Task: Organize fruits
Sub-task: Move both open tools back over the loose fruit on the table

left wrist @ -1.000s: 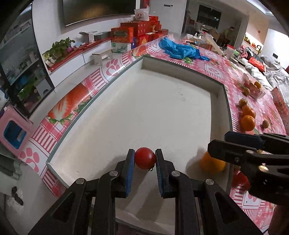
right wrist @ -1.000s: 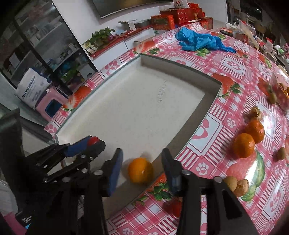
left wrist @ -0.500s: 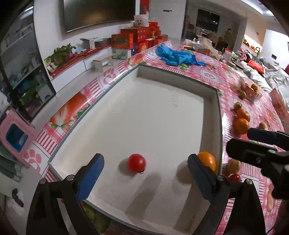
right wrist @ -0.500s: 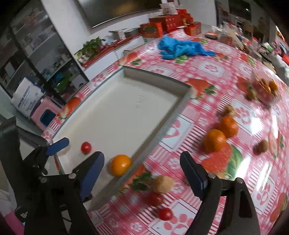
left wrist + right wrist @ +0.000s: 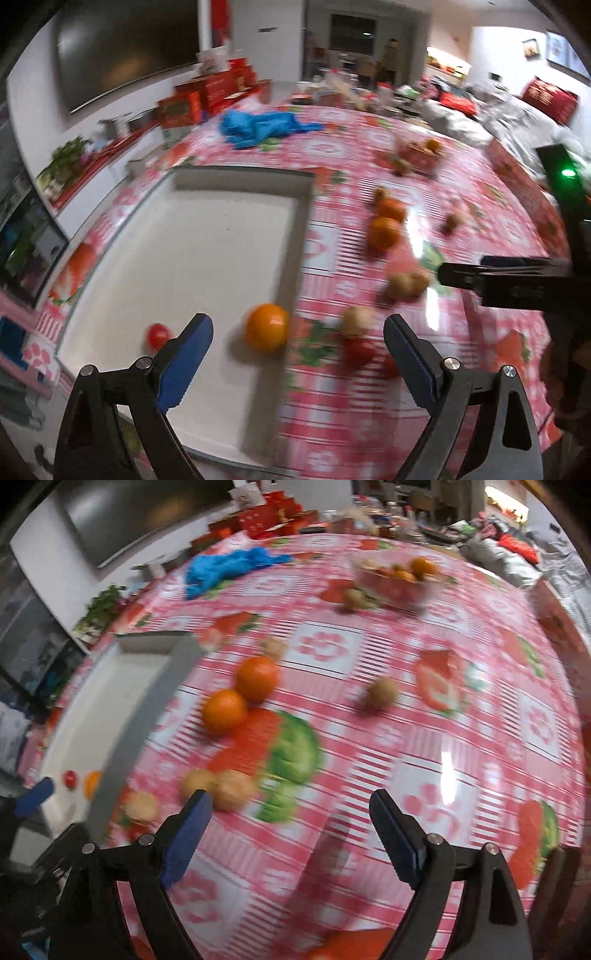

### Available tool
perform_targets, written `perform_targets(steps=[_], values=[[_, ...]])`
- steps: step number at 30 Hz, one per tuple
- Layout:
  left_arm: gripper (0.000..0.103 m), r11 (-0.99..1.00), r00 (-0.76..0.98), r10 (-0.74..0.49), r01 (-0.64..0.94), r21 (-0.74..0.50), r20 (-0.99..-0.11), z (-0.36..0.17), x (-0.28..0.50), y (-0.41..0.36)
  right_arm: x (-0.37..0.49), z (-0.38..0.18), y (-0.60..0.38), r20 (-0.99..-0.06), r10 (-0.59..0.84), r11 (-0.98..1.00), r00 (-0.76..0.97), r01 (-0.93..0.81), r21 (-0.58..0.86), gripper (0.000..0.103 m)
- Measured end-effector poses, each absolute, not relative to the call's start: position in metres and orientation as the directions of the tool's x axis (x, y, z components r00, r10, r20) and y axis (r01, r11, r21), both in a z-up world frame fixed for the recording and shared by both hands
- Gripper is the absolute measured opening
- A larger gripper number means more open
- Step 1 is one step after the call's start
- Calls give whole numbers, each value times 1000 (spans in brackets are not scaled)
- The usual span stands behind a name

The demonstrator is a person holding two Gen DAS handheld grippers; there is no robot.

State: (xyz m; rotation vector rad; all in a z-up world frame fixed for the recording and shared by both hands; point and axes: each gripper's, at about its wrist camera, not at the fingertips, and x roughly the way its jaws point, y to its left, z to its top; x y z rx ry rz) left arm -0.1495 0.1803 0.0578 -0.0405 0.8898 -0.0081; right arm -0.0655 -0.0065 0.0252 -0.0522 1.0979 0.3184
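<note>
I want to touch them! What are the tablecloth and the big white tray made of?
The tablecloth looks like shiny plastic or oilcloth: light glares off its red-checked print. The tray seems matte white inside with a grey rim, maybe plastic or coated metal; blur hides more.

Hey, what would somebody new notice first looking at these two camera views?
Probably the red-and-pink checked tablecloth scattered with fruit, especially two oranges side by side beside the big white tray. Inside the tray's near end sit an orange and a small tomato, with the open left gripper just before them.
</note>
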Motion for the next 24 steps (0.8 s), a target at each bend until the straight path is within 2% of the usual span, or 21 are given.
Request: perform_targets(steps=[7,18,20,22,23,24], values=[[94,995,590,-81,97,-29,-803,46,-161,131,-73,9,-41,-885,144,972,444,-232,42,89],[94,999,530,-38,33,-24,-847,10,-133,118,-90,4,-71,-856,98,982,508,-191,-1,89],[99,999,505,-41,31,-29,-862,4,-125,114,-93,3,-73,-847,95,981,523,-193,-9,90],[101,998,498,-57,60,-31,-866,3,-118,104,-94,1,-72,-841,87,980,534,-198,-24,95],[101,994,495,-96,89,-59,-863,4,-115,99,-94,-1,-72,-842,84,980,533,-197,-27,103],[101,988,488,-148,117,-104,-860,6,-112,96,-94,-4,-73,-847,82,981,525,-192,-24,103]])
